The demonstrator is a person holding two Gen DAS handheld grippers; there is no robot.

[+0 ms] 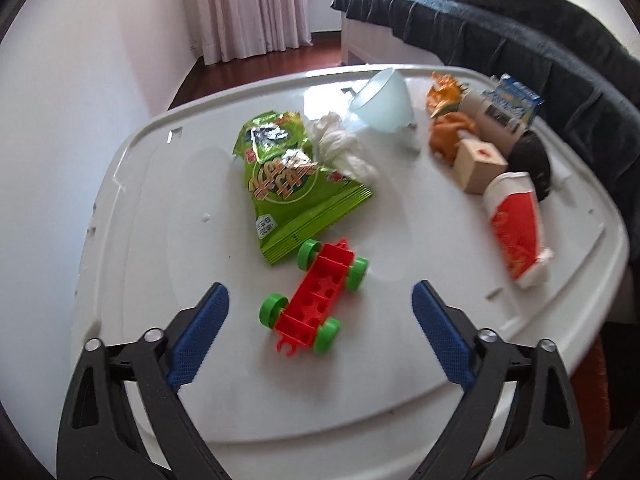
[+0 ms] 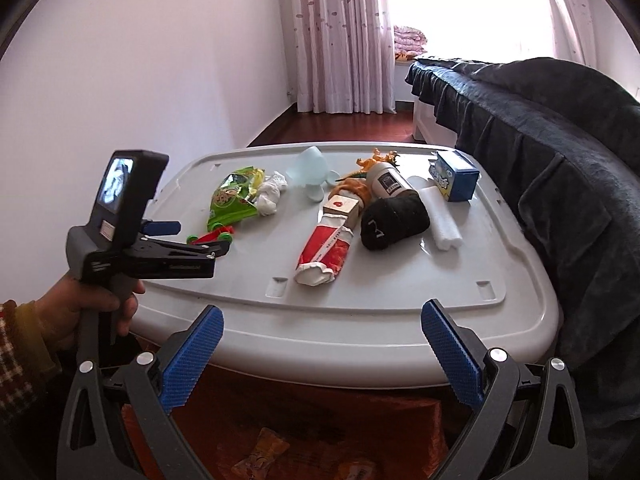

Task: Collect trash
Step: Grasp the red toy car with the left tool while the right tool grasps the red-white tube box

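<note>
From the left wrist view, the left tongs (image 1: 320, 300) stand wide with nothing between the blue pads, hanging over the near edge of the white worktop (image 1: 160, 240), which is a plastic bin lid. Just ahead of them lies a red toy chassis with green wheels (image 1: 314, 296), and touching its far end is a green snack bag (image 1: 288, 196), crumpled, near the middle of the left side. A wad of white tissue (image 1: 340, 148) lies against the bag's far right corner, beside a tipped pale cup (image 1: 380, 100). Along the right edge lie a red and white crushed carton (image 1: 516, 220), a wooden block (image 1: 478, 164), a black cloth bundle (image 1: 532, 160) and a blue box (image 1: 512, 100). From the right wrist view, the right tongs (image 2: 322, 332) are also spread wide and empty, held off the near edge of the worktop (image 2: 360, 320). The left tongs (image 2: 192, 236) reach in from the left edge over the toy chassis (image 2: 210, 237), held by a hand (image 2: 92, 304). The snack bag (image 2: 230, 200) and tissue (image 2: 270, 196) sit at the far left; the carton (image 2: 326, 250) lies near the middle.
</note>
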